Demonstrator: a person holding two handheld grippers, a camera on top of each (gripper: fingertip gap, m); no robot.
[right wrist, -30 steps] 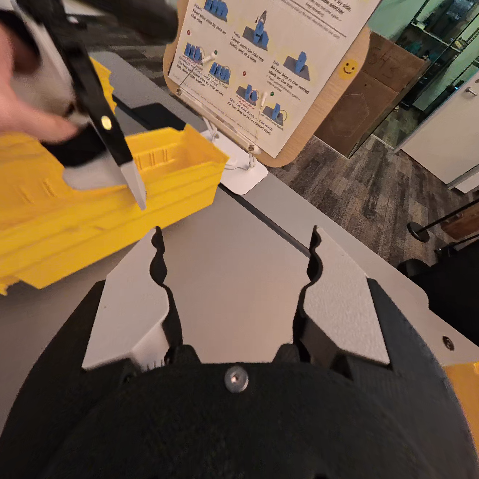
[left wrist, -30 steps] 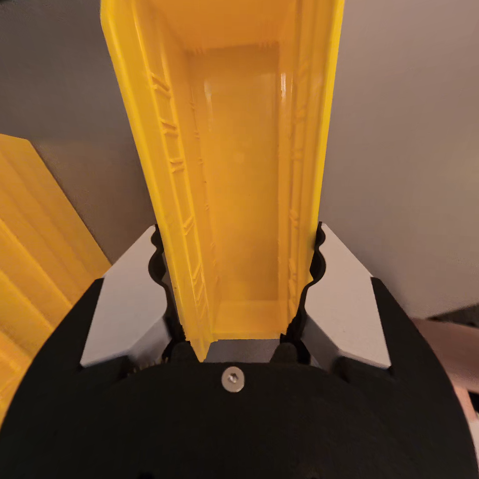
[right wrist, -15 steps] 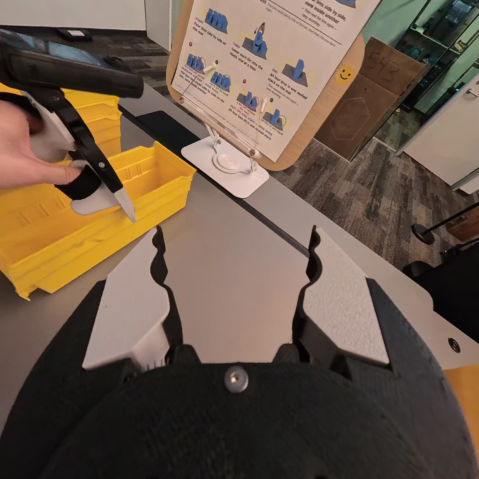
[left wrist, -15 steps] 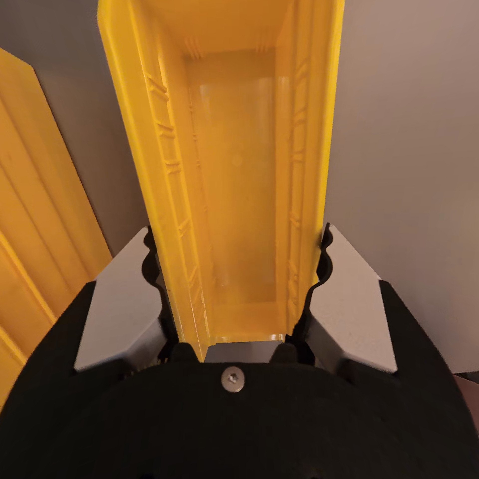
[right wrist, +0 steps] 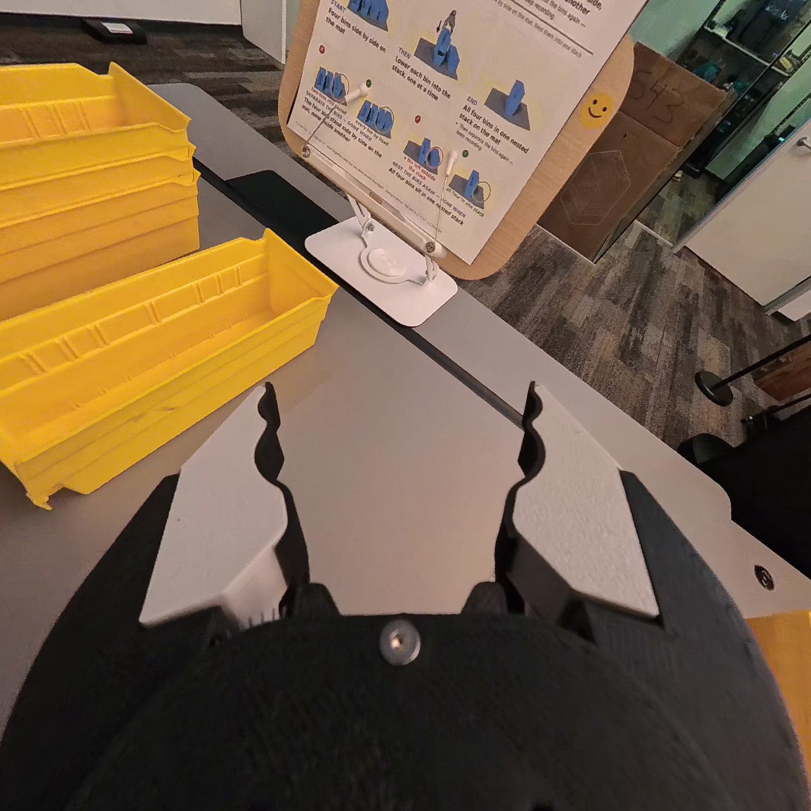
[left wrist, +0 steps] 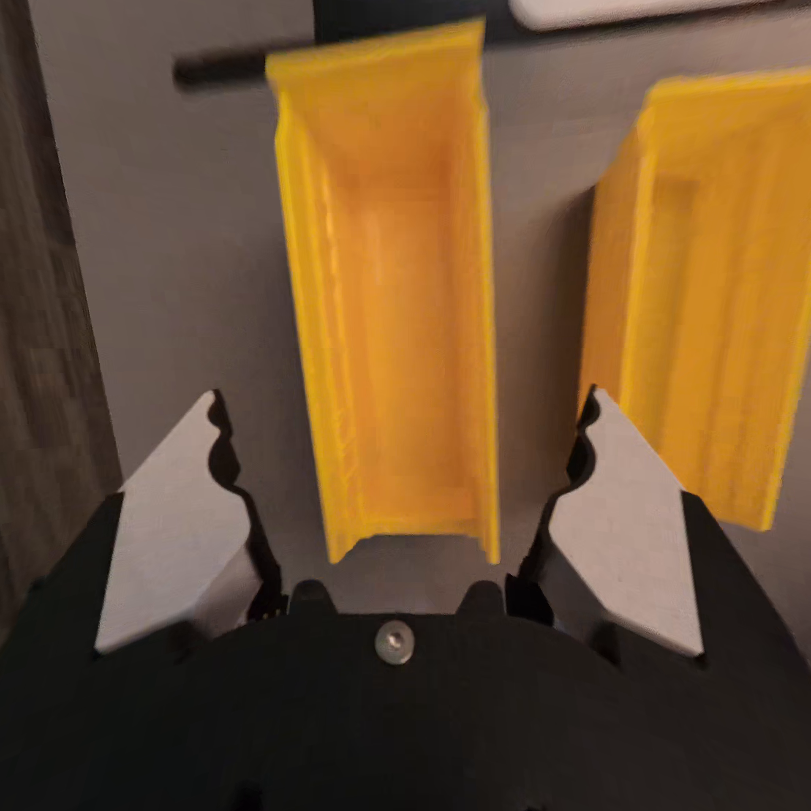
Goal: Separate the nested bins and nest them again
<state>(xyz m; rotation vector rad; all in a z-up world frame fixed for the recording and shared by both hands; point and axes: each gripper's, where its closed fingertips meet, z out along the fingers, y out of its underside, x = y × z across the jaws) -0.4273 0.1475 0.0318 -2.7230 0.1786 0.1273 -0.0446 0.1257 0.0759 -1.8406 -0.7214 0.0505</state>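
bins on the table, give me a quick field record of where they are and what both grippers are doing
single bin: long yellow plastic bin standing alone on the grey table
stack: nested yellow plastic bins behind it
left gripper: open, clear gaps to the single bin's walls
right gripper: open, nothing between fingers
backdrop: instruction sheet on a white stand

Left hand-held gripper [left wrist: 403, 390] points down with its white fingers [left wrist: 175, 504] spread wide, gripping nothing; right hand-held gripper [right wrist: 399, 386] hovers angled forward, jaws likewise apart and bare.
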